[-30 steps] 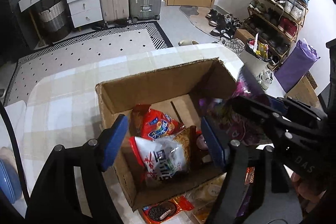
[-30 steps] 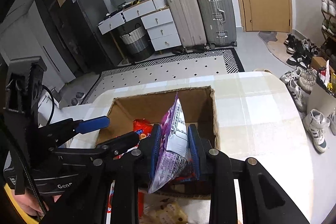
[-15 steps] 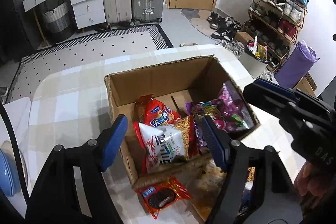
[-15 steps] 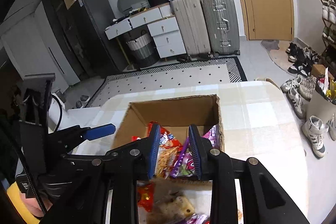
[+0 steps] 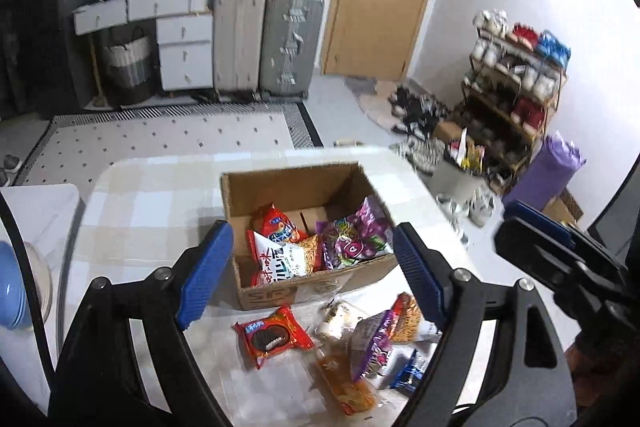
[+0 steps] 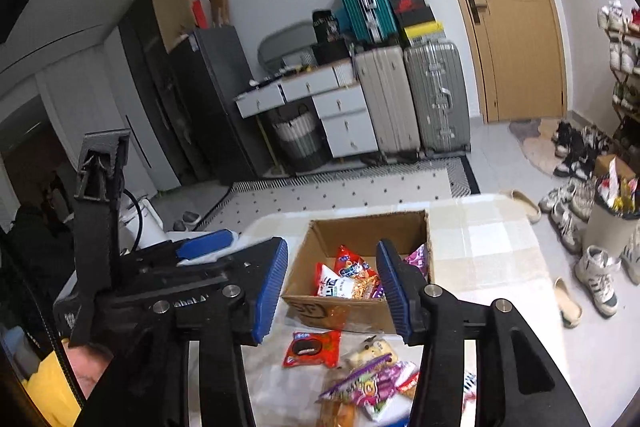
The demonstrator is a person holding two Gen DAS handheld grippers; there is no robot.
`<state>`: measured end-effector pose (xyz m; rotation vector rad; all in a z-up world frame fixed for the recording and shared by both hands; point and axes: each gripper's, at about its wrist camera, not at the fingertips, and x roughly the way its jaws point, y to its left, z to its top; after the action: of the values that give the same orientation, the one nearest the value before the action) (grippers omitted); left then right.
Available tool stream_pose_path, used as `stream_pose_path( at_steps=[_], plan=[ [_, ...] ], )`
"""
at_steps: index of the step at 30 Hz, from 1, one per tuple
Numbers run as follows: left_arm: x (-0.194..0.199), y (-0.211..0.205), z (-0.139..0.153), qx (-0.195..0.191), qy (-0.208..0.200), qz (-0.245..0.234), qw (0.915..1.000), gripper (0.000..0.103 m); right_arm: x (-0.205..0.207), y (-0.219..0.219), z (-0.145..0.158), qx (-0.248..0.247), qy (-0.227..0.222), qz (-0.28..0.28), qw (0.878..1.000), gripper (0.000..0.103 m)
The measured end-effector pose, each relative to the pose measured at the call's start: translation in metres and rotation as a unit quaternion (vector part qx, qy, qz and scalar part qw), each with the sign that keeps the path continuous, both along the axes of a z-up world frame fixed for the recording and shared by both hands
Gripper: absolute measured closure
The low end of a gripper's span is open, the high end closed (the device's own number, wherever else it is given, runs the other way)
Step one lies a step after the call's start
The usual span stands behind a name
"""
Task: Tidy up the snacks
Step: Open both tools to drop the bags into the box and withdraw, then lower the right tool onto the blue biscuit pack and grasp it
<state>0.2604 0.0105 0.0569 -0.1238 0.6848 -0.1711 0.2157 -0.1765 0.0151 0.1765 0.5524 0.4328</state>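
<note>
I have both grippers raised over the checked-cloth table (image 5: 152, 195). My left gripper (image 5: 308, 271) has its jaws wide and opening, nothing between the blue pads. My right gripper (image 6: 332, 287) has its jaws opening too, at a moderate gap, and they are empty as well. The open brown cardboard box (image 5: 280, 183) sits on the table beyond both, holding a red snack bag (image 5: 276, 225), a white-and-red noodle packet (image 5: 280, 259) and a purple candy bag (image 5: 352, 239). Just in front of the box, on the table, lie a red chocolate-biscuit packet (image 5: 274, 337), another purple bag (image 5: 368, 345) and an orange packet (image 5: 344, 383).
</note>
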Motion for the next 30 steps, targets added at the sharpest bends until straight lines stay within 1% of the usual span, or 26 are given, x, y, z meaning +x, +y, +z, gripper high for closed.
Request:
stream_pose_path(
  at_steps=[1, 3, 5, 7, 8, 9, 10, 11, 14, 16, 19, 21, 24, 28, 30],
  plan=[
    [-0.008, 0.002, 0.006, -0.002, -0.007, 0.001, 1.0, 0.021, -0.012, -0.003, 0.005, 0.0, -0.007, 0.001, 1.0, 0.055],
    [-0.034, 0.005, 0.02, -0.007, -0.028, 0.003, 0.9996, 0.018, -0.036, -0.008, 0.01, 0.005, -0.017, 0.003, 1.0, 0.049],
    [-0.062, 0.009, 0.032, -0.011, -0.05, 0.007, 0.9987, 0.016, -0.058, -0.014, 0.014, 0.01, -0.028, 0.006, 1.0, 0.036],
    [-0.089, 0.014, 0.04, -0.019, -0.068, 0.014, 0.9974, 0.003, -0.082, -0.019, 0.015, 0.012, -0.04, 0.003, 0.999, 0.031],
    [-0.105, 0.017, 0.043, -0.026, -0.08, 0.022, 0.9963, 0.001, -0.094, -0.021, 0.016, 0.014, -0.046, 0.003, 0.999, 0.031],
    [-0.117, 0.02, 0.045, -0.029, -0.088, 0.029, 0.9953, 0.001, -0.105, -0.024, 0.015, 0.017, -0.052, 0.005, 0.999, 0.031],
    [-0.133, 0.022, 0.047, -0.031, -0.098, 0.036, 0.9941, 0.001, -0.118, -0.027, 0.015, 0.02, -0.058, 0.008, 0.998, 0.028],
    [-0.144, 0.023, 0.049, -0.029, -0.101, 0.037, 0.9938, 0.001, -0.129, -0.029, 0.014, 0.021, -0.062, 0.008, 0.998, 0.024],
    [-0.174, 0.022, 0.049, -0.014, -0.098, 0.038, 0.9943, 0.001, -0.158, -0.035, 0.012, 0.025, -0.083, 0.008, 0.996, 0.018],
    [-0.193, 0.022, 0.045, -0.008, -0.102, 0.037, 0.994, 0.001, -0.177, -0.036, 0.01, 0.024, -0.096, 0.01, 0.995, 0.017],
    [-0.222, 0.017, 0.039, 0.011, -0.108, 0.043, 0.9932, 0.001, -0.205, -0.038, 0.006, 0.041, -0.113, 0.026, 0.992, 0.017],
    [-0.236, 0.014, 0.033, 0.014, -0.11, 0.041, 0.993, 0.001, -0.212, -0.036, 0.004, 0.031, -0.116, 0.028, 0.992, 0.016],
    [-0.257, 0.014, 0.023, 0.02, -0.106, 0.05, 0.9928, 0.001, -0.226, -0.032, -0.006, 0.022, -0.121, 0.026, 0.992, 0.012],
    [-0.273, 0.018, 0.004, 0.027, -0.105, 0.065, 0.992, 0.001, -0.23, -0.027, -0.024, 0.031, -0.117, 0.04, 0.992, 0.01],
    [-0.274, 0.022, -0.005, 0.019, -0.099, 0.066, 0.9927, 0.001, -0.237, -0.024, -0.038, 0.03, -0.121, 0.051, 0.991, 0.01]
  ],
)
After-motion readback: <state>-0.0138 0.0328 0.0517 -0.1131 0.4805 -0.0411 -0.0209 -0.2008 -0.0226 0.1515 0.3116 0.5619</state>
